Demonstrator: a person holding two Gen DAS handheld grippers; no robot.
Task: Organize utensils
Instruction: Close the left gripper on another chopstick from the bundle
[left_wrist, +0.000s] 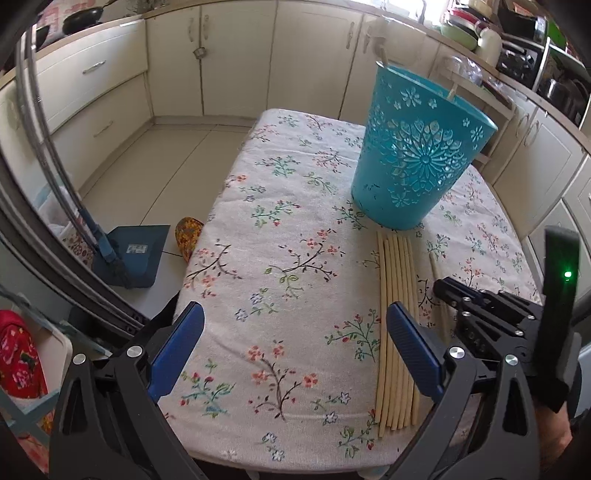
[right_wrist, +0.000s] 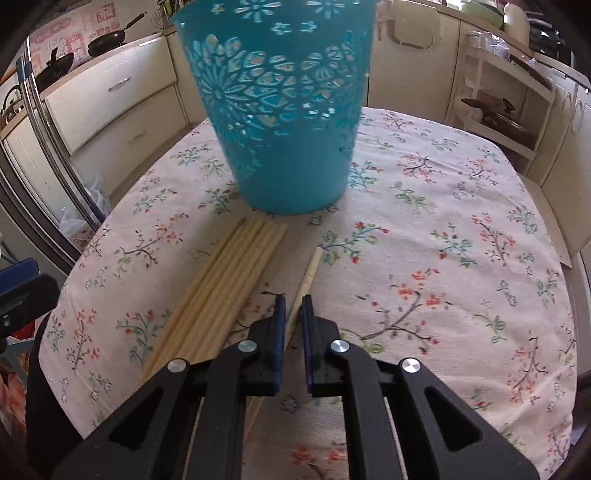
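Right hand-held gripper (right_wrist: 291, 301) narrowly straddles lone chopstick (right_wrist: 309, 271).

Home kitchen, cream cabinets (left_wrist: 236, 62), woks (right_wrist: 107, 38) on counter, floral tablecloth (left_wrist: 280, 258)

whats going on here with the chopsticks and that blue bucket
A person is sorting chopsticks with two handheld grippers. The right gripper has its fingers nearly closed around a single chopstick lying apart from the bundle of chopsticks on the floral tablecloth. The left gripper hovers open and empty. The teal basket stands upright behind them, with a couple of sticks already poking out.
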